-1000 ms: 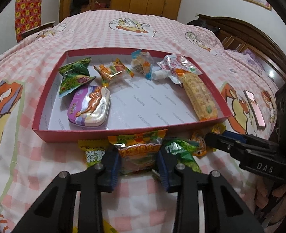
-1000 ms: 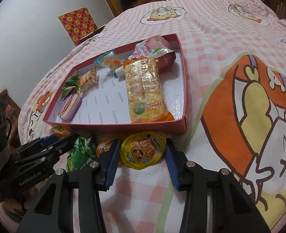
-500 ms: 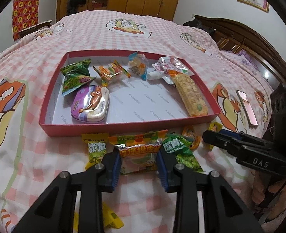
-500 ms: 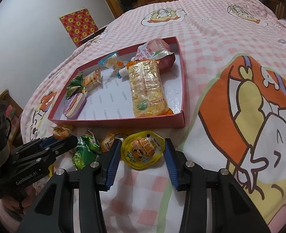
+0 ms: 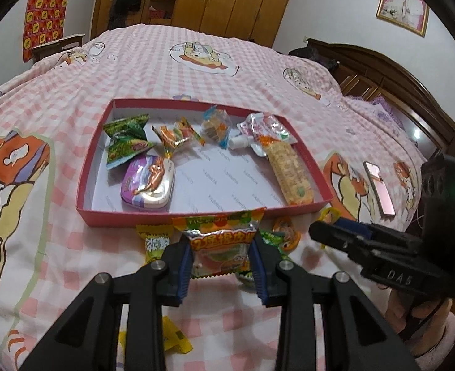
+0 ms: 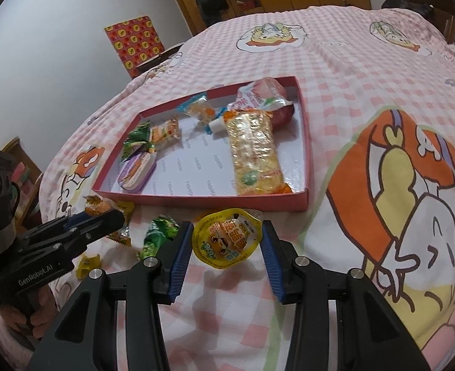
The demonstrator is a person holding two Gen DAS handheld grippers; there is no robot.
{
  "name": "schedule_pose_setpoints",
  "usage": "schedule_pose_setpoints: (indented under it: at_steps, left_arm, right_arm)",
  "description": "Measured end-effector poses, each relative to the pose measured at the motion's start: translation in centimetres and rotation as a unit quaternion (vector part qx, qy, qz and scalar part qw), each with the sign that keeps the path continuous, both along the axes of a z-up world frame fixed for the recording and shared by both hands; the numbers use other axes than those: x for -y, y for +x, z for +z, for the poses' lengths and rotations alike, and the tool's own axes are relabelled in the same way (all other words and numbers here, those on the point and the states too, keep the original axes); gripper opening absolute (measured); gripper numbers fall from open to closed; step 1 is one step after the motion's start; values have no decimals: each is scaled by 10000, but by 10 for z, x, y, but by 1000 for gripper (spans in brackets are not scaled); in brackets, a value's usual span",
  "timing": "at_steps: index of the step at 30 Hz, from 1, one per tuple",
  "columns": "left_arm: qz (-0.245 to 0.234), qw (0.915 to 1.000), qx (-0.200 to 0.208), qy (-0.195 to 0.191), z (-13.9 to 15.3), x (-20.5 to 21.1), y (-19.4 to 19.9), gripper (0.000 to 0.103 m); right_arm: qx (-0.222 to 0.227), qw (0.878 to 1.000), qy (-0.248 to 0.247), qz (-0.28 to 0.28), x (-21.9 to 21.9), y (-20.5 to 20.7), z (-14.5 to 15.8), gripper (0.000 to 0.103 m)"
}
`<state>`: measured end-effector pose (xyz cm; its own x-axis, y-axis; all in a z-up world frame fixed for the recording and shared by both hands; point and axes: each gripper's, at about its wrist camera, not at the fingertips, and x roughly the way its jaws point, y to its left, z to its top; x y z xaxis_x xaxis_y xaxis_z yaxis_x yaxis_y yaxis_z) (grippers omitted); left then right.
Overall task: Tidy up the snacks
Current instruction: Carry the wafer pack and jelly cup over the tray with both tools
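A red shallow box lies on the bed and holds several snacks: green packets, a purple tin, a long cracker pack and a pouch. My left gripper is shut on an orange and green snack packet and holds it lifted just before the box's near wall. My right gripper is shut on a round yellow jelly cup, raised above the sheet near the box's front wall. More loose snacks lie on the sheet by the box.
The bed has a pink checked sheet with cartoon prints. A pink phone lies right of the box. Yellow wrappers lie near me. A wooden headboard and wardrobe stand behind.
Both grippers have risen and drawn back from the box, each lifting its snack off the sheet. The box now looks farther away.
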<state>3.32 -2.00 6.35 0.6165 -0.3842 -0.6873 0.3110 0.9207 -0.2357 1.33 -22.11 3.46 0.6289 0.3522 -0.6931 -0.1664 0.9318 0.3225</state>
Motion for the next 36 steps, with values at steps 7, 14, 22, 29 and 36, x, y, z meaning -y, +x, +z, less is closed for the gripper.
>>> schedule_pose_setpoints:
  at_steps: [7, 14, 22, 29, 36]
  left_arm:
    - [15, 9999, 148, 49, 11, 3, 9, 34]
    - [-25, 9994, 304, 158, 18, 8, 28, 34]
    - [-18, 9993, 212, 302, 14, 11, 59, 34]
    - [-3, 9986, 51, 520, 3, 19, 81, 34]
    - [108, 9977, -38, 664, -7, 22, 101, 34]
  right_arm:
    - [27, 9999, -26, 134, -8, 5, 5, 45]
    - [72, 9994, -85, 338, -17, 19, 15, 45]
    - [109, 9977, -314, 597, -34, 46, 20, 45]
    - [-1, 9974, -364, 624, -41, 65, 14, 45]
    - [-39, 9976, -383, 577, -40, 84, 11, 45]
